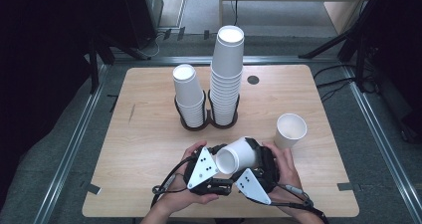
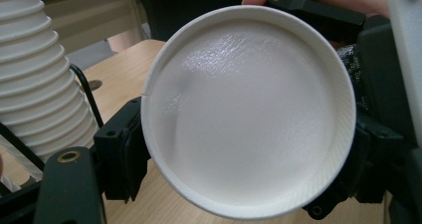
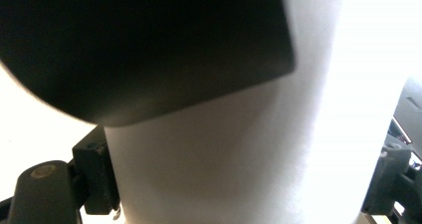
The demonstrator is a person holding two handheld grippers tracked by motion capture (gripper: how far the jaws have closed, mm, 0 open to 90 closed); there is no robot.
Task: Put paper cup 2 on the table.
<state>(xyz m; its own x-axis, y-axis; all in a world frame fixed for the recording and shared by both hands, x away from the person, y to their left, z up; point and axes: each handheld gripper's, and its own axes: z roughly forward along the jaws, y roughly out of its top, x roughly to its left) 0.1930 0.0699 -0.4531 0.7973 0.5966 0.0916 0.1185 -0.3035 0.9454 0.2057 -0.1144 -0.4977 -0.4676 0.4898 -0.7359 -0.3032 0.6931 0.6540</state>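
White paper cup (image 1: pixel 238 156) clamped sideways by right gripper's (image 1: pixel 259 157) fingers, left gripper's (image 1: pixel 215 163) fingers too.

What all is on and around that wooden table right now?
White paper cup held on its side: one, white, between the two grippers at the near edge, bottom toward the left gripper.
White paper cup standing open: one, white, on the table's right side.
Short stack of upturned white paper cups: one stack, white, in the left ring of the holder.
Tall stack of upturned white paper cups: one stack, white, in the right ring.
Black two-ring wire holder: one, black, table middle.
Light wooden table: one, with a dark round spot near its far edge.
Left gripper: black, jaws around the held cup's bottom end.
Right gripper: black, shut on the held cup.
Hands: two, at the bottom.
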